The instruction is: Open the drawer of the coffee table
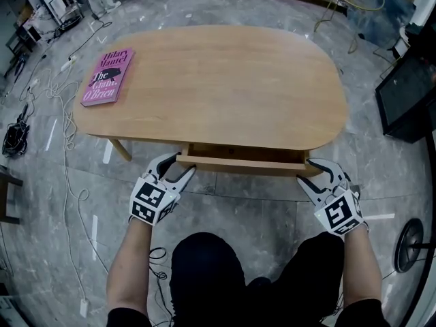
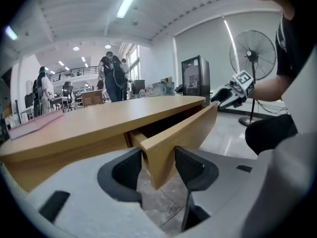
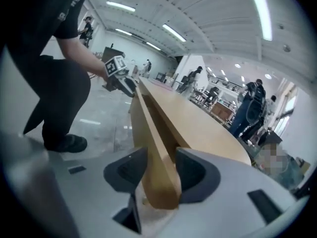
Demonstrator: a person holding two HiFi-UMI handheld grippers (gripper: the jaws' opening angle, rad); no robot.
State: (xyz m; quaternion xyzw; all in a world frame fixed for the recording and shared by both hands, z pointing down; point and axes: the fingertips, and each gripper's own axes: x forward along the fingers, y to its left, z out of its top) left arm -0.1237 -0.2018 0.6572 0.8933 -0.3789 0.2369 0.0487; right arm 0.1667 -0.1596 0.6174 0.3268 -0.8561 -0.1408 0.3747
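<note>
The oval wooden coffee table (image 1: 218, 80) has a shallow drawer under its near edge, and the drawer front (image 1: 245, 163) stands a little way out. My left gripper (image 1: 180, 163) is at the drawer front's left end. In the left gripper view its pads (image 2: 190, 165) press on both faces of the panel (image 2: 178, 133). My right gripper (image 1: 305, 170) is at the right end. In the right gripper view it (image 3: 161, 170) is likewise clamped across the panel (image 3: 148, 133). The drawer's inside is in shadow.
A pink book (image 1: 107, 78) lies on the table's far left. Cables (image 1: 65, 114) trail over the floor at left. A black screen (image 1: 409, 94) and a fan base (image 1: 409, 244) stand at right. The person's knees are just behind the grippers. People stand far off.
</note>
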